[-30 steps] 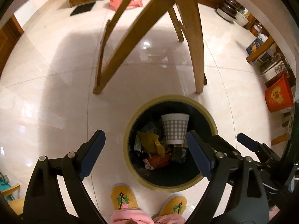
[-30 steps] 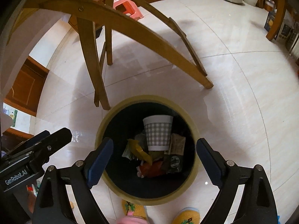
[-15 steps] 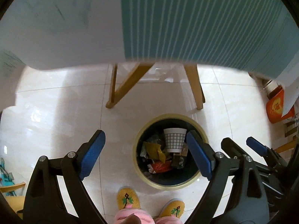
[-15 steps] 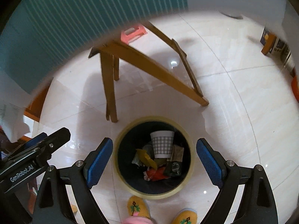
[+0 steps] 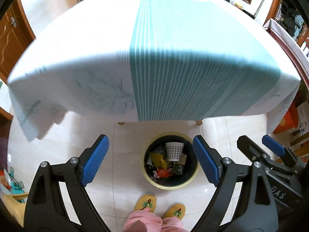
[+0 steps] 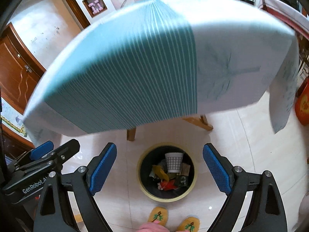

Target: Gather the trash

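A round bin with a pale yellow rim (image 5: 147,178) (image 6: 142,188) stands on the floor below both grippers. Inside lie a grey checked paper cup (image 5: 174,150) (image 6: 173,161), a yellow wrapper (image 5: 158,159), a red wrapper (image 6: 167,185) and dark packets. My left gripper (image 5: 150,160) is open and holds nothing, high above the bin. My right gripper (image 6: 160,167) is open too, beside the left one, nothing between its blue pads (image 6: 217,171).
A table under a white and teal striped cloth (image 5: 173,61) (image 6: 135,73) fills the upper half of both views, its wooden legs (image 6: 131,134) behind the bin. A person's yellow slippers (image 5: 145,203) stand just in front of the bin. An orange box (image 5: 287,122) sits at the right.
Both grippers have risen well above the bin, so it looks smaller. The tablecloth's top has come into view where only the table legs showed before. Both grippers stay open.
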The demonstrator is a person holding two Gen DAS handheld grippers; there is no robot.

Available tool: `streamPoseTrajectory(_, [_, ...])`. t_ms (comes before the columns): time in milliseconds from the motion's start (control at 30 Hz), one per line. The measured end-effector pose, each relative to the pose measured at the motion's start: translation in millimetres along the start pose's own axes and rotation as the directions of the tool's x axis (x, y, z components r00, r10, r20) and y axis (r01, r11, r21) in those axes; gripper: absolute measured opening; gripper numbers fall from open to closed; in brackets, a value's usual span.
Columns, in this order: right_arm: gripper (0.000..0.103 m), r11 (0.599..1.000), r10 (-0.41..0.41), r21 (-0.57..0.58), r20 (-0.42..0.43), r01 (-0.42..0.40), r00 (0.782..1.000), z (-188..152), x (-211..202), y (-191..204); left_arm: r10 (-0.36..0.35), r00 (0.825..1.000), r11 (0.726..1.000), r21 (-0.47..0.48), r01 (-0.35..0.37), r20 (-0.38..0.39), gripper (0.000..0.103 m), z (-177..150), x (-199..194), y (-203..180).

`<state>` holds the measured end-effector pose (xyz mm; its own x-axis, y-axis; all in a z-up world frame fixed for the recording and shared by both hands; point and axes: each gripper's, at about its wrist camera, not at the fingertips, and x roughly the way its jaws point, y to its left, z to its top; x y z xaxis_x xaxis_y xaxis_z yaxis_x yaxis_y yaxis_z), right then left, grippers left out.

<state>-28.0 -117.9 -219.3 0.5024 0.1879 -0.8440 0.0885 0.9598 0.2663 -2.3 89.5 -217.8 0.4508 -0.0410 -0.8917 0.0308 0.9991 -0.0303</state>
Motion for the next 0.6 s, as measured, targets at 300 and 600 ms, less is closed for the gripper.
streamPoseTrajectory(300, [0.092,1.0,0.004,-0.03,0.034,-0.003,0.999,59.6,-82.3,17.4,0.011,1.0,0.999,0.04,-0.012,0.019,0.087,42.1,-78.8,-11.1])
streamPoseTrajectory(600, [0.092,0.998,-0.008,-0.059,0.057,0.012,0.998,108.3,-153.0,34.7,0.025,0.998,0.999,0.037,-0.027,0.053,0.087,81.6,-155.5,-21.3])
